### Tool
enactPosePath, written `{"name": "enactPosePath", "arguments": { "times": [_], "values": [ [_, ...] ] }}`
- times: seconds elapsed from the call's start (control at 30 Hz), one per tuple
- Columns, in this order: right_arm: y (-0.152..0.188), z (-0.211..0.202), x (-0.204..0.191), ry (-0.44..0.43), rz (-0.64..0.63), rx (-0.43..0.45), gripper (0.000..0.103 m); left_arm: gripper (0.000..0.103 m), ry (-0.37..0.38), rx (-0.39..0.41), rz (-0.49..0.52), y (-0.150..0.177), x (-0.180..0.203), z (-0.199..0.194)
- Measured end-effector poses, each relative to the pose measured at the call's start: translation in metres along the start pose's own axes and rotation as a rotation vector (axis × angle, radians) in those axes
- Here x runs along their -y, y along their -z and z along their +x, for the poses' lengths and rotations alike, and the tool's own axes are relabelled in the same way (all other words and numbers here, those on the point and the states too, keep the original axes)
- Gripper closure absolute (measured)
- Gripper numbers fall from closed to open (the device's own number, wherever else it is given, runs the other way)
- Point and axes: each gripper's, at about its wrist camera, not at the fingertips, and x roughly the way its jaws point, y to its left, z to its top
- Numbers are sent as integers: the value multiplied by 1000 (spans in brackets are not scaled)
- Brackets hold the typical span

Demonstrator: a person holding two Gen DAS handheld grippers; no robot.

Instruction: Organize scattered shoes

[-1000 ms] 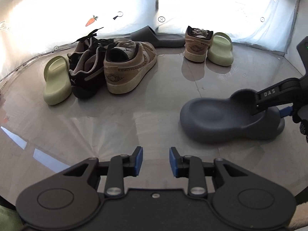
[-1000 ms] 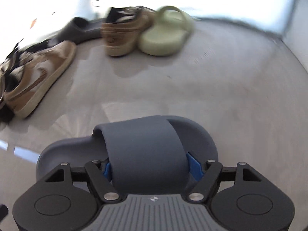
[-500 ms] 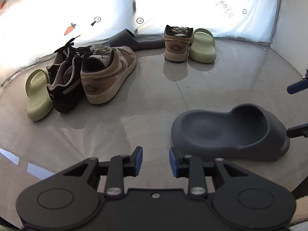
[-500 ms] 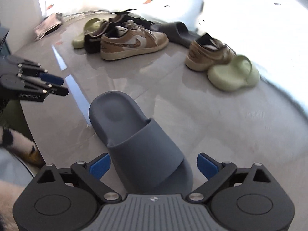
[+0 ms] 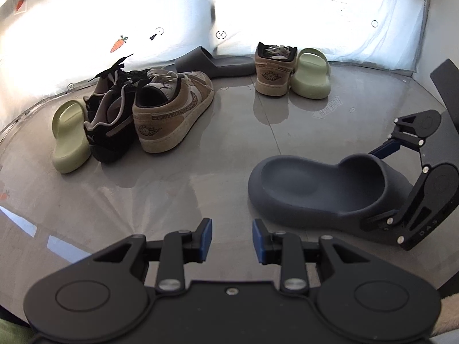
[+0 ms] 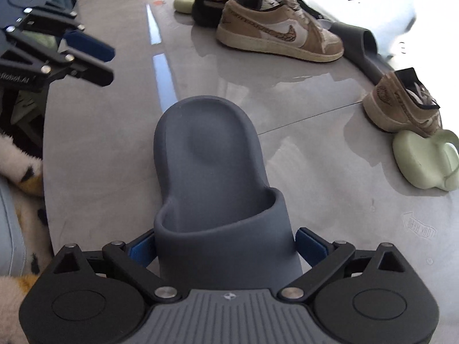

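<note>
A dark grey slide (image 6: 209, 172) lies on the glossy grey floor (image 5: 223, 149), heel away from my right gripper (image 6: 226, 246). The right gripper's blue pads sit on both sides of the slide's strap, touching or nearly touching it; it also shows in the left wrist view (image 5: 413, 183). My left gripper (image 5: 231, 236) is open and empty, low over the floor to the left of the slide (image 5: 321, 186). The matching grey slide (image 5: 215, 63) lies at the back.
A green slide (image 5: 68, 137), black sneakers (image 5: 109, 120) and a tan sneaker (image 5: 172, 109) stand grouped at left. Another tan sneaker (image 5: 274, 68) and green slide (image 5: 311, 74) stand by the white curtain (image 5: 315, 14). Furry fabric (image 6: 17, 189) lies at the floor's edge.
The right gripper let go of the grey slide and pulled back, then moved in again around its strap with narrower jaws. The slide now rests on the floor. The left gripper barely moved.
</note>
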Motion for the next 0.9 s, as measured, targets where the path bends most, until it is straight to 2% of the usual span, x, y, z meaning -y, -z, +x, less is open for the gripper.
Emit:
{"name": "enactPosePath", "arguments": {
  "times": [0.07,0.2,0.23,0.37,0.47,0.57,0.73,0.9],
  "values": [
    [-2,1,-1,73,150,10,5,72,-17,-9,-29,4,-1,-3],
    [-3,0,-2,285,621,-28,4,71,-46,-20,-55,11,4,-9],
    [-2,-2,-2,292,680,-35,4,71,-51,-20,-57,13,7,-11],
    [5,-14,2,145,660,-14,3,71,-61,-33,-59,20,16,-16],
    [19,-19,9,101,638,2,1,71,-75,-52,-67,24,22,-18],
    [28,-15,21,42,690,21,2,71,-88,-58,-67,27,25,-22],
    [17,-11,5,95,728,8,3,71,-114,-59,-43,28,21,-23],
    [-6,0,-11,116,788,-24,3,71,-118,-35,-73,18,-14,-18]
  ]
}}
